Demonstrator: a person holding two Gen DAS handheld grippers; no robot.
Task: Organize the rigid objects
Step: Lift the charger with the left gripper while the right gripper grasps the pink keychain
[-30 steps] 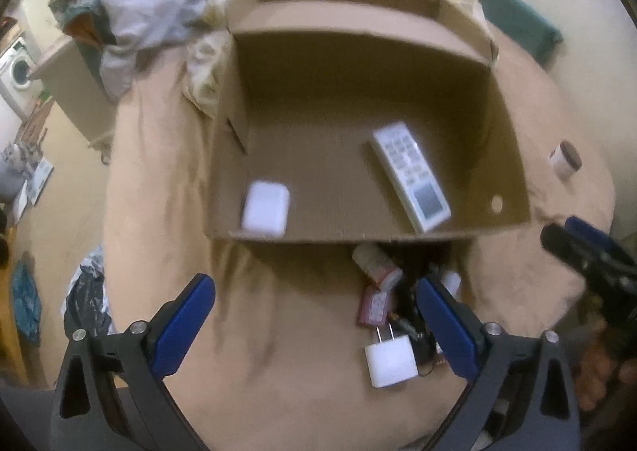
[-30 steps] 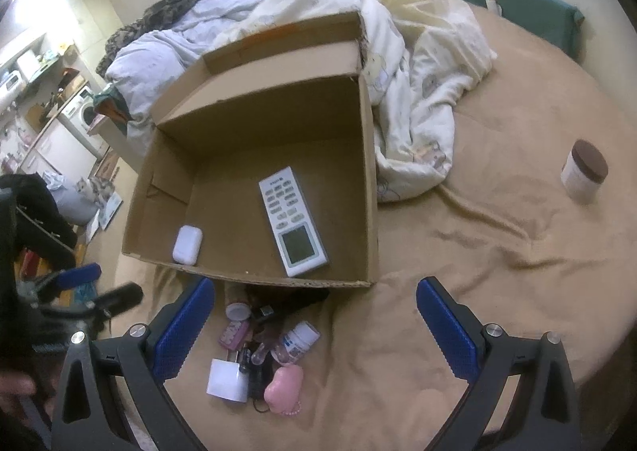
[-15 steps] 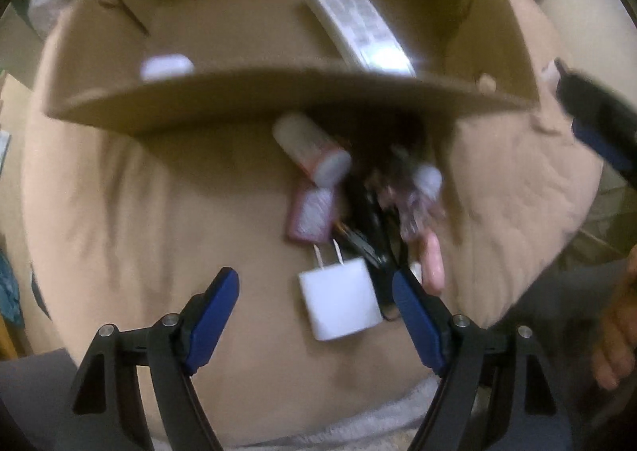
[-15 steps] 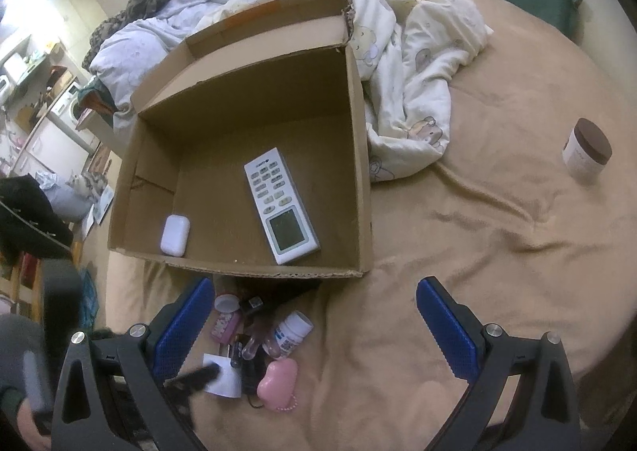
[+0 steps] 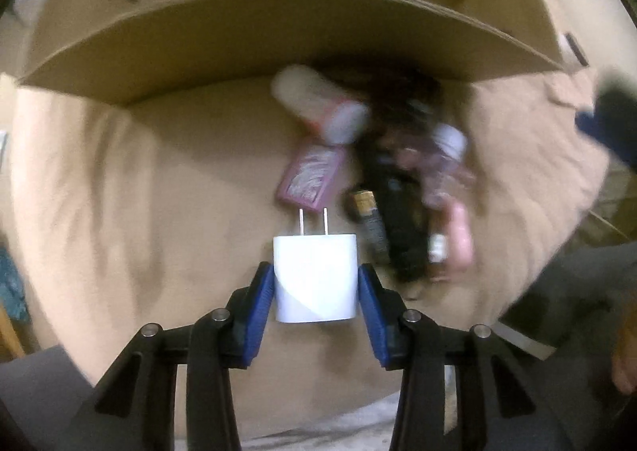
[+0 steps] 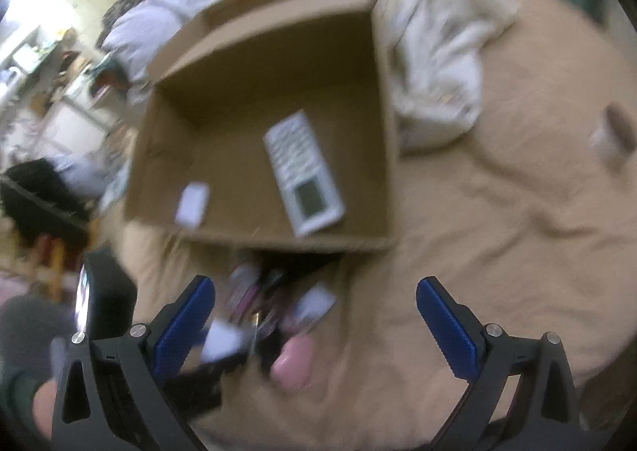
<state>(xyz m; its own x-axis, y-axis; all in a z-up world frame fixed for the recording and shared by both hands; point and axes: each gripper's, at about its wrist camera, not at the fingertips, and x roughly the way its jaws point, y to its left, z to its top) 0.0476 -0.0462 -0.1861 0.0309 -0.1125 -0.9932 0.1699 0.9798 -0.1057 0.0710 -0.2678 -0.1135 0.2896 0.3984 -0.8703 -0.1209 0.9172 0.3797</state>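
Charger time: the left gripper has its blue pads pressed on both sides of a white wall charger, so it's clamped on it. The charger sits on the tan blanket with its two prongs pointing away toward the cardboard box.

Just past the prongs is a small pink-purple packet, and touching that a white bottle with a pinkish band lying on its side near the box's front wall. To the right there's a clump of stuff all touching: a black gadget, a small dark tube with a gold end, a pink thing and a white-capped little bottle. It's blurry, so I can't tell much more about those.

The right gripper hangs over the same pile with its fingers spread wide apart, nothing between them. From that side you can see into the box: a white remote with a screen lies flat on the floor of it, and a small white case sits near the front left corner, well apart from the remote. A rumpled white duvet bunches against the box's right wall. Further right on the blanket, a white jar with a brown lid stands alone.
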